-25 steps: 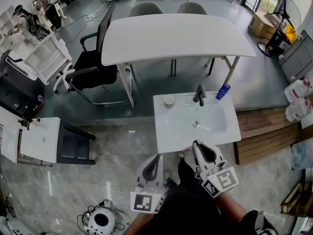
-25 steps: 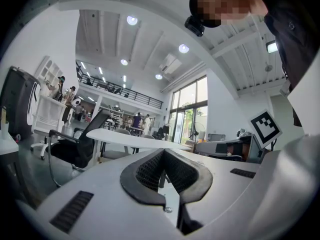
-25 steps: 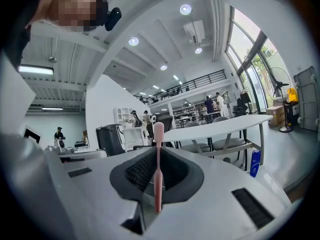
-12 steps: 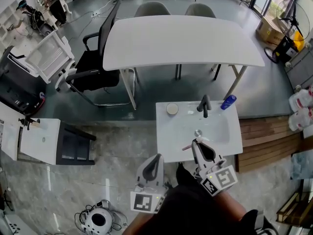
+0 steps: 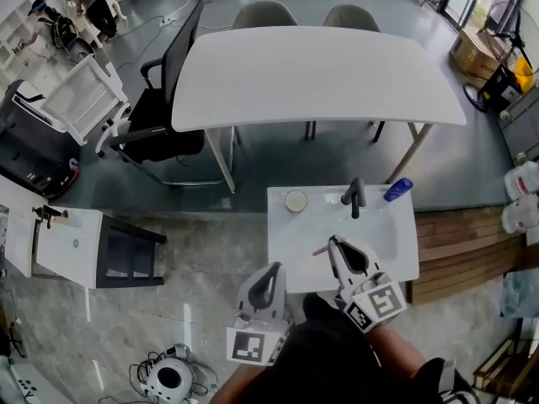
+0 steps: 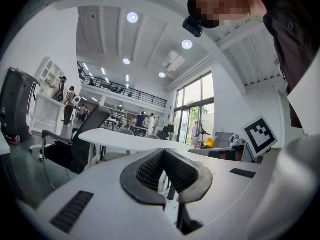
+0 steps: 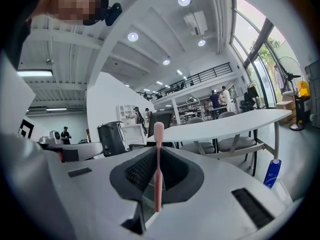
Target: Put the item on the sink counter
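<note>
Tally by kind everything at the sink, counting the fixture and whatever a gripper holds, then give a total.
Tap: 1
Cup: 1
Blue bottle: 1
Toothbrush, held in the right gripper: 1
Total: 4
</note>
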The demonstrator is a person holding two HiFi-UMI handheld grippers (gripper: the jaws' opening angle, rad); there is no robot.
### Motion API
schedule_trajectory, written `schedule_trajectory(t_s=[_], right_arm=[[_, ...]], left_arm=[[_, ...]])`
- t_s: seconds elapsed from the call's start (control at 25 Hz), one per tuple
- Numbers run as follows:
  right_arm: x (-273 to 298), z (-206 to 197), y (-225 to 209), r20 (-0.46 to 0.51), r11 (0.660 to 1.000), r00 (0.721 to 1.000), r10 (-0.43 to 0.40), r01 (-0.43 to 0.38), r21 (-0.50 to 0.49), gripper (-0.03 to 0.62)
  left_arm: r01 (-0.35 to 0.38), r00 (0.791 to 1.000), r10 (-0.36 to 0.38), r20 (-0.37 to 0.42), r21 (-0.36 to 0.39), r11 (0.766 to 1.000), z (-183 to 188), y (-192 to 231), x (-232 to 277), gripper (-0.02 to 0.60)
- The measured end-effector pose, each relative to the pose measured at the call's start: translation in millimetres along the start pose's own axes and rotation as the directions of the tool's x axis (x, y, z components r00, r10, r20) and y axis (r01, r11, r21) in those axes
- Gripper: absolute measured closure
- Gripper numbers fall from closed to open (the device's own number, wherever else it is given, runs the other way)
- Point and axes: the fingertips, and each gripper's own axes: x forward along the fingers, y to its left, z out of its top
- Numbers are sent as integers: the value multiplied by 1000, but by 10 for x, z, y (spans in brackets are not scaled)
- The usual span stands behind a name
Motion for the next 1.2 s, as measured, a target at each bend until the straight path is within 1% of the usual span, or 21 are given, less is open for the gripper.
schedule_trajectory(t_s=[0.36,0.56,1.0,1.2], right_arm=[[404,-145,-289,-34,1000,999,21,-21,-2,571],[650,-283,-465,-77,1000,997,29,-29,-6,571],[1128,-501,-729,-134,999,990,50,-51,-6,571],[1325,-586,-833,-147,998,987,59,-61,-12,571]], left_arm=[[-14,1000,14,-22,-1,1000,-51,77,346,566],[-21,999,21,-35,-12,1000,-103,125,546,566],[-50,997,48,-53,-31,998,-172,227,845,566],[-76,995,74,-61,-38,996,-203,297,924,566]])
